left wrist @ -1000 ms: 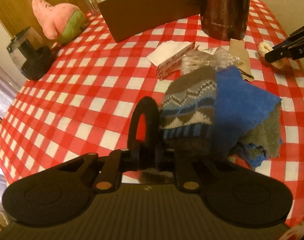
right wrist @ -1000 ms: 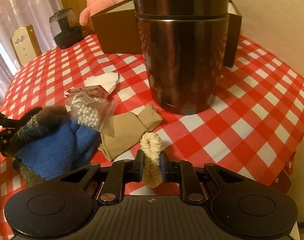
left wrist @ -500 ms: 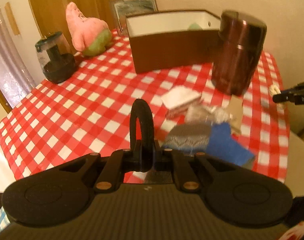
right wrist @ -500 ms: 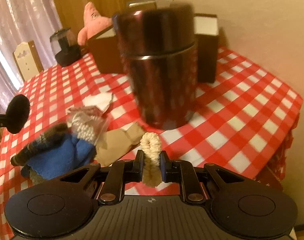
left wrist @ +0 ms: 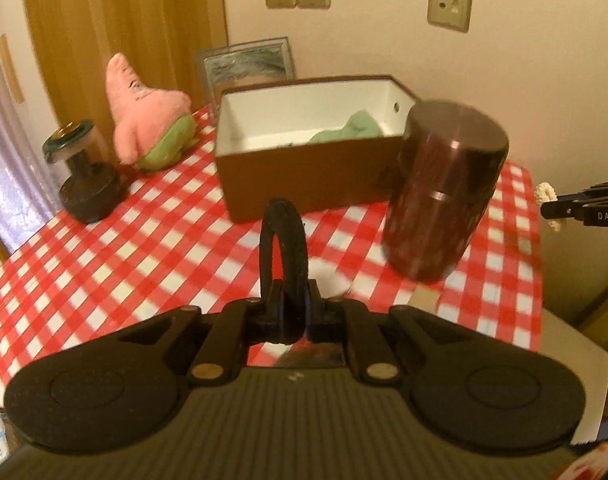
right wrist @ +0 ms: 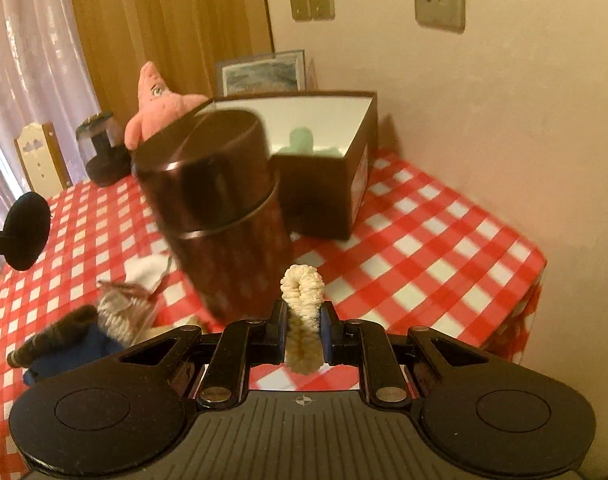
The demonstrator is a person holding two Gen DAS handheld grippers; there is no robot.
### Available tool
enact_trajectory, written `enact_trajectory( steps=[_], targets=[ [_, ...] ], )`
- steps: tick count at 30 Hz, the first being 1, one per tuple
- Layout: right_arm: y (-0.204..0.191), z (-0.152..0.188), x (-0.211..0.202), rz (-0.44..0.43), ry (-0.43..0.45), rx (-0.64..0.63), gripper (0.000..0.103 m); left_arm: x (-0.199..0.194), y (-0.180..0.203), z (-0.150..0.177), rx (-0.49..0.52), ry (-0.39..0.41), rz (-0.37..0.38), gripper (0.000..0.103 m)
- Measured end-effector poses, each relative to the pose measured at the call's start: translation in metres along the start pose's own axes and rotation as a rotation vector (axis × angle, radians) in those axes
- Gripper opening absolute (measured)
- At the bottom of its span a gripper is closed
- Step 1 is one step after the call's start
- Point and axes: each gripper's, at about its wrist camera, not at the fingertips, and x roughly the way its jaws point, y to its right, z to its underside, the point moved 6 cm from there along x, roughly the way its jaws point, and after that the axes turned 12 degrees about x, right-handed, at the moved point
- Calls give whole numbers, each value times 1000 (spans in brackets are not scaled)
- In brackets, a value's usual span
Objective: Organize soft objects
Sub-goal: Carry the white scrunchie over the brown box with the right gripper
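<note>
Both hand-held grippers have lifted off the counter (left wrist: 104, 264). Left hand-held gripper (left wrist: 290, 300) grasps a black hair tie (left wrist: 284, 236). Right hand-held gripper (right wrist: 302, 328) grasps a cream scrunchie (right wrist: 302, 292).

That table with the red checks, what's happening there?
A person is tidying soft things with two hand-held grippers. The left gripper is shut on a black hair tie, and the right gripper is shut on a cream scrunchie. Both are held above the checked tablecloth, facing the open brown box, where something green already lies.

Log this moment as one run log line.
left gripper: shut on black hair tie | right gripper: shut on cream scrunchie | brown box: open
</note>
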Motion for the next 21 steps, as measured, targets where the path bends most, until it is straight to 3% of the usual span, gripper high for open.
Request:
enact_trajectory(
  steps=[12, 21],
  targets=[
    [17, -90, 22, -110, 73, -50, 17, 35, -1, -88, -15, 81, -2, 9],
    [-2, -159, 75, -196, 84, -117, 17, 85, -21, -146, -30, 78, -18, 9]
  ],
)
